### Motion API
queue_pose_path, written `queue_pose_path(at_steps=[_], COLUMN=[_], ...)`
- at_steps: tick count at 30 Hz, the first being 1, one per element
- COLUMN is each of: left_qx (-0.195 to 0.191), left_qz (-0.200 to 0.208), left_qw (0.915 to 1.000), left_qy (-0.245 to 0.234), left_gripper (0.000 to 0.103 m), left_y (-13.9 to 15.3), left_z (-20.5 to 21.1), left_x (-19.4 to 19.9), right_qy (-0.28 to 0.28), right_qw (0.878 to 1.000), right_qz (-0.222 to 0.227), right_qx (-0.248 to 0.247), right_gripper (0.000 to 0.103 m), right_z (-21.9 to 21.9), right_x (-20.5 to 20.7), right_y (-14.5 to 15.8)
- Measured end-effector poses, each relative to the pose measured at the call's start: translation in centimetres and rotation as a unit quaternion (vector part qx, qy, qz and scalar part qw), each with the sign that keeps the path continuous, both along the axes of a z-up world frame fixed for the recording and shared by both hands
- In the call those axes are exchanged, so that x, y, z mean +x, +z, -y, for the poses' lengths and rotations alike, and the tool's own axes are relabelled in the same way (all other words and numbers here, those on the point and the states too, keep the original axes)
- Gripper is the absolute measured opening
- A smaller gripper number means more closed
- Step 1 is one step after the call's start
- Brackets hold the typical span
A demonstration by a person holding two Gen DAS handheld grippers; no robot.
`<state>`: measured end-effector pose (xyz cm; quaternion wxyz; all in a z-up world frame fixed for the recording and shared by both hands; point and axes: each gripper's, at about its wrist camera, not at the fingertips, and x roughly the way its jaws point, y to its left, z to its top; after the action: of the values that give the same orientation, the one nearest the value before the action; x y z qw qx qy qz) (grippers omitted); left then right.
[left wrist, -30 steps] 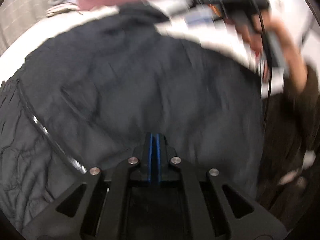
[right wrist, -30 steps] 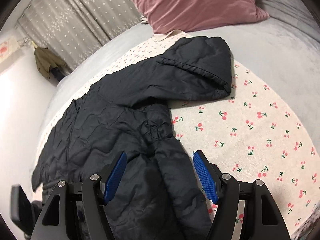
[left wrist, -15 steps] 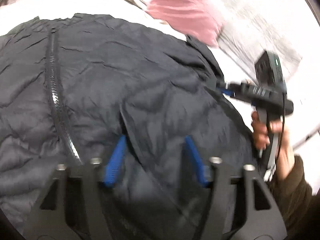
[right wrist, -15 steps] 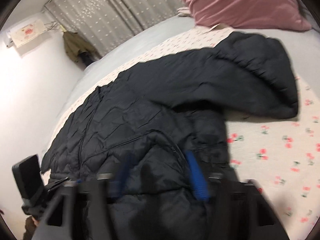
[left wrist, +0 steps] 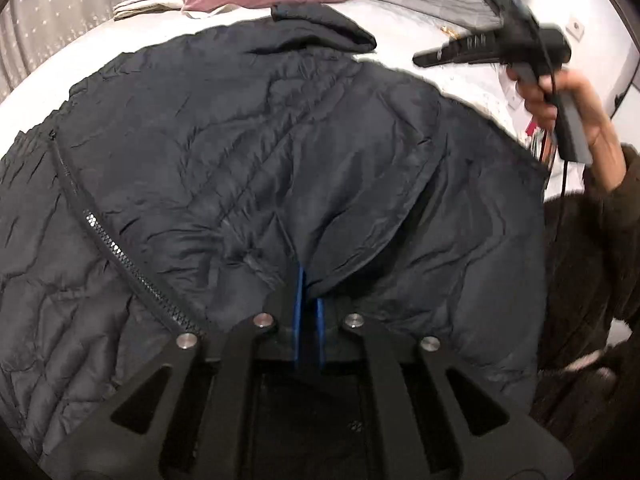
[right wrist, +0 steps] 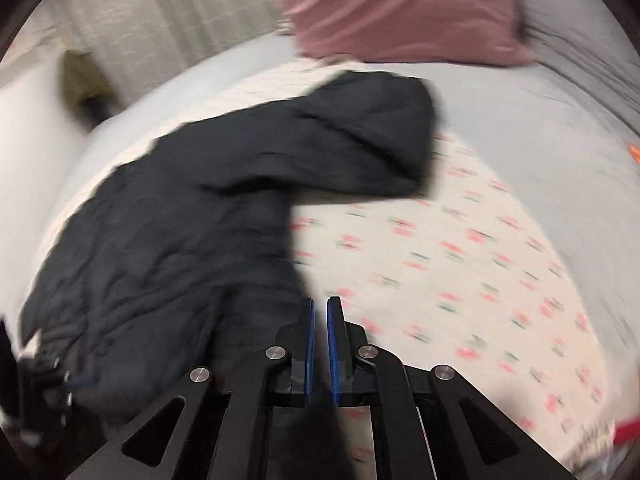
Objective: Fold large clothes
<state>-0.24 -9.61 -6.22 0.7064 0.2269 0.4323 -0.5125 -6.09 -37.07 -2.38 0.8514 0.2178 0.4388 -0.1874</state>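
Across the bed lies the black quilted jacket [left wrist: 280,152], spread flat over a cream sheet [right wrist: 460,264] printed with small red cherries. Its open zipper [left wrist: 116,252] runs diagonally down the left of the left wrist view, and its hood [right wrist: 372,132] points toward the head of the bed, resting on the sheet just short of a pink pillow [right wrist: 400,12].

Near the lower edge of the jacket, the left claw [left wrist: 309,300] has its blue pads pressed nearly together, pinching a fold of the black fabric that bunches up between them; creases fan outward from the pinch.

The right claw [right wrist: 320,344] sits at the jacket's right edge, where dark fabric meets the sheet. Its blue pads stand close together with a narrow gap; the view is motion-blurred, and I cannot tell whether any fabric is caught between them. From the left wrist view, the same right claw [left wrist: 440,54] appears above the far side of the jacket, gripped by the person's right hand [left wrist: 580,108] in a dark sleeve.

Beyond the sheet, a grey bedspread [right wrist: 540,120] covers the rest of the bed, and pale dotted curtains [right wrist: 160,12] hang behind it.
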Motion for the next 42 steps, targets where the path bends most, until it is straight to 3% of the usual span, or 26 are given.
queue_pose_path(at_steps=[2,4,5,7,10,12,14,16,19,21,23,25,27,30,34,37,41,42], left_qx=[-0.013,-0.028,-0.032,-0.037,-0.068,-0.100,-0.129,-0.145,-0.132,-0.076,-0.034,-0.030,-0.046,-0.092,-0.141,-0.154,-0.152,-0.147], left_qz=[-0.032,-0.062,-0.064,-0.052,-0.055,-0.063,-0.077,-0.094,-0.091,-0.086,-0.042,-0.006,-0.006,-0.009,0.029,0.044,0.030,0.025], left_qw=[0.9993,0.9976,0.9973,0.9978,0.9954,0.9906,0.9827,0.9757,0.9768,0.9859,0.9927,0.9936,0.9891,0.9788,0.9625,0.9486,0.9375,0.9351], left_qy=[0.010,0.015,0.016,0.019,0.040,0.068,0.108,0.134,0.141,0.122,0.108,0.109,0.140,0.183,0.230,0.273,0.312,0.321], left_gripper=[0.013,0.030,0.038,0.040,0.044,0.060,0.061,0.061,0.061,0.062,0.063,0.064,0.065,0.077,0.082,0.082,0.083,0.082], left_y=[0.8,1.3,1.5,2.0,2.9,3.6,3.7,3.1,1.9,0.4,-0.4,0.1,1.0,2.9,5.2,5.5,4.4,3.9], left_z=[-0.6,-1.3,-1.5,-2.0,-2.6,-3.8,-4.2,-3.8,-1.9,0.3,1.6,1.9,1.4,-0.4,-3.4,-5.0,-6.0,-6.3], left_x=[0.7,1.1,1.1,1.0,1.4,2.1,3.1,3.7,3.3,2.4,0.9,-0.2,-0.4,-0.1,0.5,1.8,4.1,4.7], right_qy=[-0.009,0.011,0.027,0.058,0.121,0.150,0.159,0.165,0.168,0.163,0.134,0.085,0.024,-0.054,-0.109,-0.072,0.012,0.017], right_qw=[0.999,0.995,0.994,0.993,0.990,0.989,0.986,0.985,0.983,0.984,0.990,0.996,0.999,0.996,0.991,0.992,0.976,0.972], right_qz=[0.040,0.089,0.102,0.104,0.072,0.014,-0.046,-0.053,-0.061,-0.051,-0.044,-0.013,0.030,0.072,0.065,0.056,-0.034,-0.052], right_qx=[0.032,0.046,0.039,0.024,0.009,0.005,0.017,0.024,0.029,0.042,0.031,0.004,-0.003,-0.014,-0.040,-0.086,-0.216,-0.229], right_gripper=[0.010,0.015,0.021,0.028,0.031,0.032,0.034,0.034,0.040,0.043,0.047,0.056,0.069,0.070,0.070,0.070,0.070,0.069], right_z=[0.8,0.3,-0.5,-1.7,-4.6,-5.8,-5.9,-5.7,-5.2,-4.4,-3.1,-0.9,2.1,6.3,9.2,8.2,6.1,6.1], right_x=[-0.9,-1.1,-0.6,0.3,3.4,4.4,4.4,3.5,1.5,0.2,-0.9,-2.4,-4.1,-5.2,-3.2,0.9,8.9,10.3], right_y=[0.8,2.0,2.6,3.0,1.9,0.3,-1.6,-1.9,-1.4,-1.0,-0.3,1.0,2.2,3.2,3.5,3.3,0.7,-0.1])
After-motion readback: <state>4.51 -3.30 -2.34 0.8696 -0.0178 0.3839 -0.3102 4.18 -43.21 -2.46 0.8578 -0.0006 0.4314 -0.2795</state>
